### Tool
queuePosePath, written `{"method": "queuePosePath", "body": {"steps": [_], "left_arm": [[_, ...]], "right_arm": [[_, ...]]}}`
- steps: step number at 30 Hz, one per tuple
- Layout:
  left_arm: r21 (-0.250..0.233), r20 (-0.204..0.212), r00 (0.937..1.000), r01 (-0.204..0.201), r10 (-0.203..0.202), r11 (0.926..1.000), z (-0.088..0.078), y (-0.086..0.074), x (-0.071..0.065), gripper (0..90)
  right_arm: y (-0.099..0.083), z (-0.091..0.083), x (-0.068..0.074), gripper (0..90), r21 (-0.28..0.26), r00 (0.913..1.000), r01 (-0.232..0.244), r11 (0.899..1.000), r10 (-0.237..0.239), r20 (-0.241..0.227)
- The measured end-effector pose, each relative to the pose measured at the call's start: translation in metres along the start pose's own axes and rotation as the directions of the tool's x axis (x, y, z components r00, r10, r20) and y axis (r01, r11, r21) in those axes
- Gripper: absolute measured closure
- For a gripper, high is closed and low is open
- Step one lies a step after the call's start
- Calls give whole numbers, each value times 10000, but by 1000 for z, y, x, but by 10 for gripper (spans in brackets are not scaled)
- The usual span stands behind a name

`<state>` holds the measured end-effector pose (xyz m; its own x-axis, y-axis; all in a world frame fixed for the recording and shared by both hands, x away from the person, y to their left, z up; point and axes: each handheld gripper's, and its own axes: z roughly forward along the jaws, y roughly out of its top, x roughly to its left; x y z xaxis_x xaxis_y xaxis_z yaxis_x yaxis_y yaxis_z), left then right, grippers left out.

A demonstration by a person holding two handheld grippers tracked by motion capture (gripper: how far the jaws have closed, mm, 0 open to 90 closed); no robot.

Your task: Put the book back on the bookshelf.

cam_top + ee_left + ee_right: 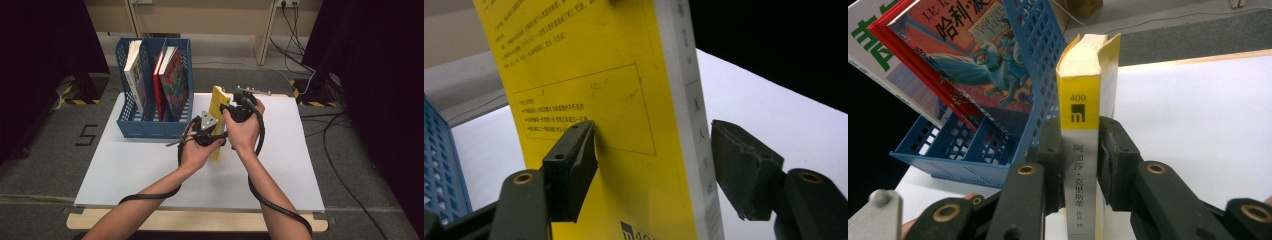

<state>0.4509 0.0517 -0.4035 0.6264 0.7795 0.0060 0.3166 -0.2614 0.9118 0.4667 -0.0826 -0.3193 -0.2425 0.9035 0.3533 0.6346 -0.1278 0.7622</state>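
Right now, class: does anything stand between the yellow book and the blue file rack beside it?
Nothing visible does. The yellow book, clamped upright in the right gripper, stands just beside the blue file rack, with bare white table around them. The left gripper straddles the book, one finger apart from it.

The thick yellow paperback book (218, 116) with a white spine panel and cream page edges stands upright on the white desk (280, 165), just beside the right end of the blue plastic file rack (150, 127), its covers closed.
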Motion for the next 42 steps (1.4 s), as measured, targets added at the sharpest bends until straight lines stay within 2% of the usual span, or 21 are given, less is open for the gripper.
{"method": "queuePosePath", "body": {"steps": [7,11,18,26,30,34,36,38,42], "left_arm": [[77,-142,9998,168,-167,9998,1,1,4,350],[71,-248,9988,435,-433,9990,2,1,6,352],[133,-347,9976,604,-599,9981,2,2,8,352],[94,-388,9943,995,-990,9950,4,3,10,352],[-65,-387,9906,1308,-1309,9914,5,4,13,405],[96,-269,9887,1478,-1475,9890,3,3,16,465],[89,-349,9894,1414,-1410,9899,1,3,16,491],[192,-519,9921,1150,-1139,9932,-2,2,15,525],[445,-679,9899,1274,-1242,9909,-11,2,18,606]], "right_arm": [[-1,1,3,728,-26,9999,-2,10000,1,-160],[-2,1,8,723,-71,9997,-32,10000,30,-235],[-2,2,11,722,-94,9998,-35,10000,33,-210],[-2,1,12,723,-59,9997,-83,9999,82,-219],[-3,1,13,723,-90,9998,-45,9999,44,-176],[-4,0,15,719,-4,9998,21,10000,-21,-187],[-4,1,17,713,27,9997,109,9999,-108,-204],[-5,2,19,705,49,9995,203,9998,-202,-246],[-8,3,27,686,54,9982,523,9986,-521,-304]]}}
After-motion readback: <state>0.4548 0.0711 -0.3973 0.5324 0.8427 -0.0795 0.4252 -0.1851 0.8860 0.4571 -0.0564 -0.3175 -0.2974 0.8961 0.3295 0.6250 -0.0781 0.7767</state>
